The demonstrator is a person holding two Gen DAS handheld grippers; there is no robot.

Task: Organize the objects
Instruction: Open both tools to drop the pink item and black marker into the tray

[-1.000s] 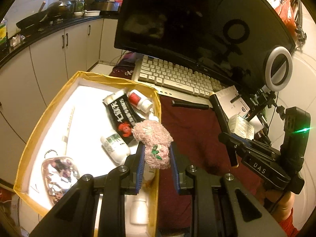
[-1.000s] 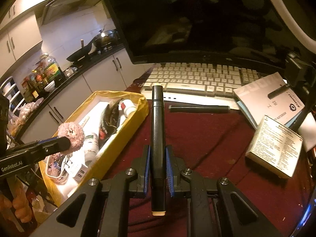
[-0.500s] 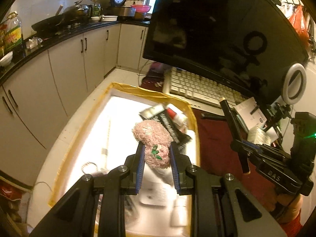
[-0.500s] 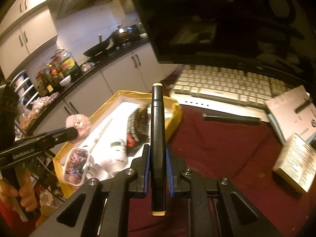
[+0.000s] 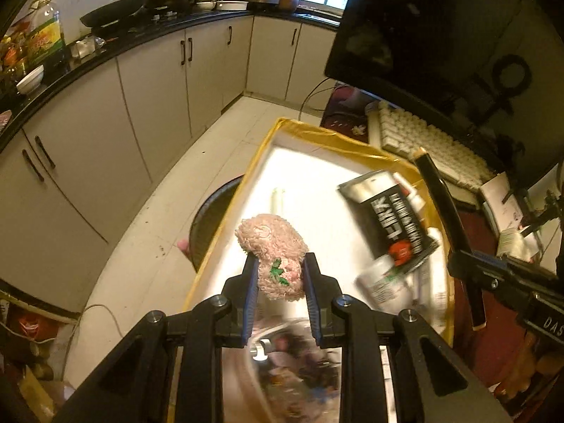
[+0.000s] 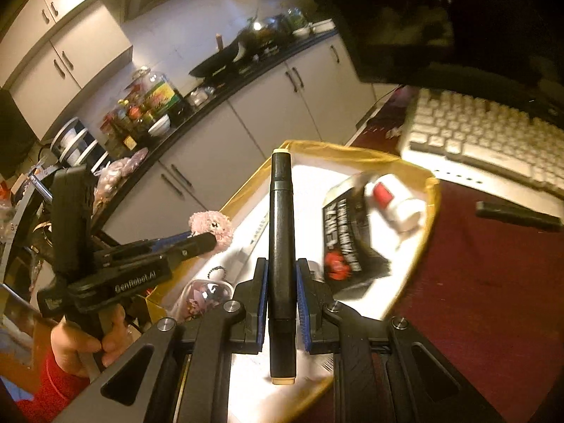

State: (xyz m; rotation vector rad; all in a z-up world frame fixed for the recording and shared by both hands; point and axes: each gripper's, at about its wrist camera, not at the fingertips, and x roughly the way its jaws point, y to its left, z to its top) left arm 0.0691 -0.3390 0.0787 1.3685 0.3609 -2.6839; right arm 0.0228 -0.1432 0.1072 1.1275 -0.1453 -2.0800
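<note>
A fuzzy pink plush toy with a green leaf mark sits at frame centre, clenched in the left hand-held gripper above the yellow-rimmed tray. The right hand-held gripper grasps a black marker upright. Inside the tray lie a black packet and a white bottle.

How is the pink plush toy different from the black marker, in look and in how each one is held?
The pink plush toy is soft, fuzzy and rounded; the black marker is hard, smooth, long and thin. The toy is in the left gripper with most of its body beyond the fingertips; the marker lies lengthwise in the right gripper, sticking out past both ends of the pads. The toy is pink with a green mark; the marker is black with pale end caps. Both are held over the yellow-rimmed tray.
</note>
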